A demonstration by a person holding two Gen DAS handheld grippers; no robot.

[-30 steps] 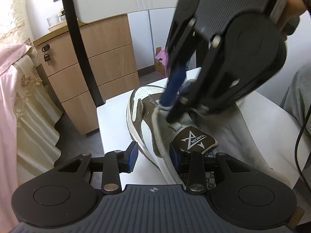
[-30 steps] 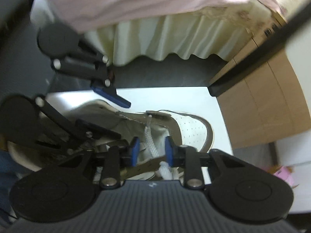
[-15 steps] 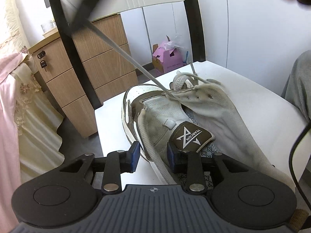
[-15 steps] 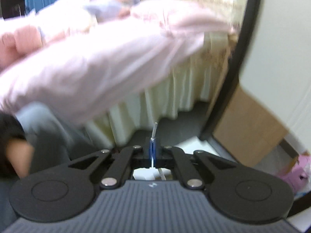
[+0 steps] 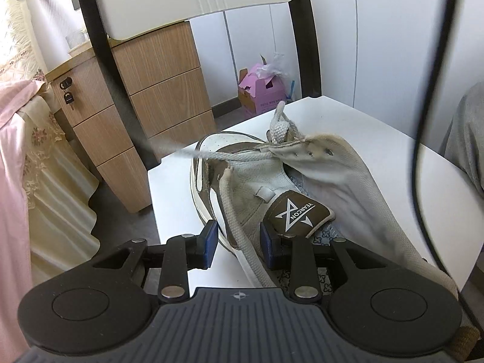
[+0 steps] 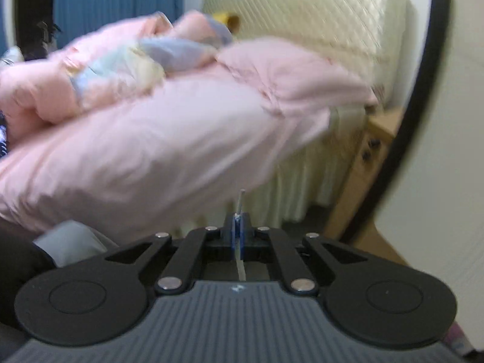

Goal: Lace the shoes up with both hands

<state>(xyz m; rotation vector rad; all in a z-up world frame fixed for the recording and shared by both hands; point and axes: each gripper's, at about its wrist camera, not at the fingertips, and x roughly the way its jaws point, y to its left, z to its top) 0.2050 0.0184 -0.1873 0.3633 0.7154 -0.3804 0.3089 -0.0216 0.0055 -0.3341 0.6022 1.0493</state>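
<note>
Currently R gripper point(image 6: 238, 236) is clamped on the shoelace point(image 5: 242, 156) tip, drawing it taut toward 10 o'clock to seat it in the eyelet. L gripper point(image 5: 237, 243) straddles the sneaker point(image 5: 251, 181) collar, steadying it on the chair seat point(image 5: 378, 151); contact unclear.

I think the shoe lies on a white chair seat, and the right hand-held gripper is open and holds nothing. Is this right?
Not quite. The shoe does lie on the white chair seat, but the right hand-held gripper is shut on the lace, as the right wrist view shows.
</note>
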